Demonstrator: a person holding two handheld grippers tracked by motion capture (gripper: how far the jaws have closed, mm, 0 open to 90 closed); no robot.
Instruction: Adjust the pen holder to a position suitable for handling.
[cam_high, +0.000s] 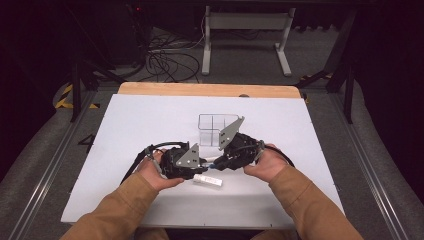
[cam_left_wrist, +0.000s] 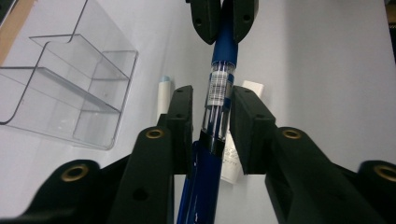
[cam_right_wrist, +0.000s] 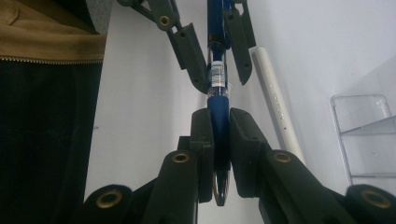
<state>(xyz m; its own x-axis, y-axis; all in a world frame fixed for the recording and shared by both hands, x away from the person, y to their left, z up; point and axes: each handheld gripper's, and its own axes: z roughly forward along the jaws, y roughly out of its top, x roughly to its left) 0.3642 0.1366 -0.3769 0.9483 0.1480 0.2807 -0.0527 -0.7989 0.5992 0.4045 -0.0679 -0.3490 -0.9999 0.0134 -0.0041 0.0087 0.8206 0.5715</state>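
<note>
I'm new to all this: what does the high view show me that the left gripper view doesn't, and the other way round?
High view: the person's tan sleeves, the table's wooden far edge and cables on the floor beyond.
Left gripper view: the blue pen up close, its clear barrel and printed label, slim gaps beside it between the left gripper jaws, and the right gripper clamped on its far end.
Both: the two grippers meeting tip to tip, the clear divided organizer and the white tabletop.

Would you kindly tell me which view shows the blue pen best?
The left gripper view: the blue pen with a clear barrel runs up the frame, label readable. The right gripper view gives its blue end; the high view, a sliver between both hands.
</note>
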